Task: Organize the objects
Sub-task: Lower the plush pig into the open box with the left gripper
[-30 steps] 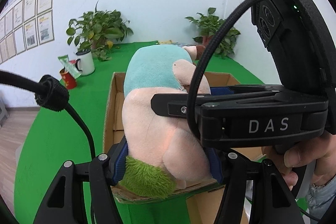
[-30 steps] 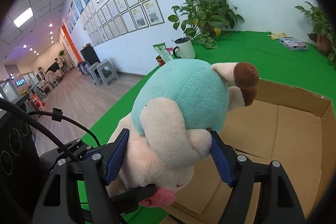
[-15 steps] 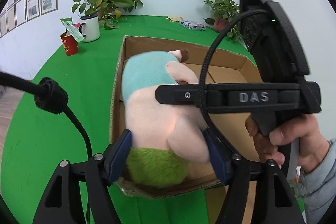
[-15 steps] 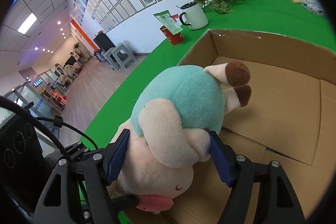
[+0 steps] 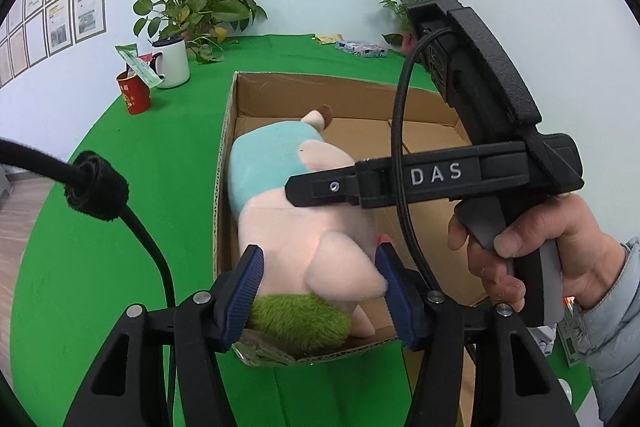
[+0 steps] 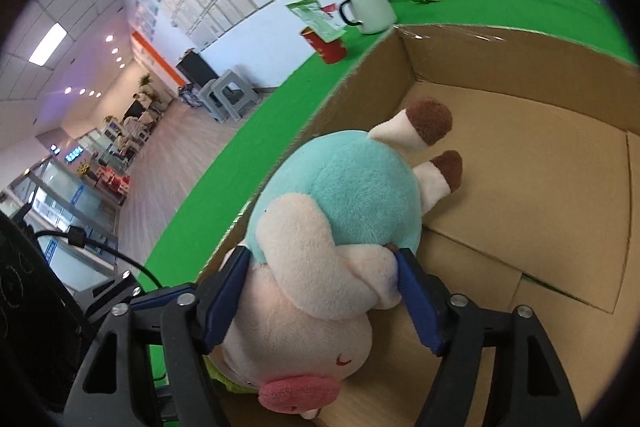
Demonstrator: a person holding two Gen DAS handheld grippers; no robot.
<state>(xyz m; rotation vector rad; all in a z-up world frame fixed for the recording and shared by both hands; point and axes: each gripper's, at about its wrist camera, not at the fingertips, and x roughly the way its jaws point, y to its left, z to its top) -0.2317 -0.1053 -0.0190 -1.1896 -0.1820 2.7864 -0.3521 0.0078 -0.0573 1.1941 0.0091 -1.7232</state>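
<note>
- The plush toy (image 5: 296, 211), pink with a teal back and a green tuft, lies inside the cardboard box (image 5: 320, 87), against its left wall, hooves toward the far side.
- The left claw (image 5: 318, 291) grips the toy's head end, blue pads pressing both sides, jaws closing.
- The right claw (image 6: 324, 291) straddles the toy's middle; its pads touch the plush, jaws opening.
- A person's hand (image 5: 560, 247) holds the right claw's handle.
- The box sits on the green table (image 5: 100, 227), with a white mug (image 5: 172, 63), a red cup (image 5: 134, 93) and a potted plant (image 5: 196, 7) behind.
</note>
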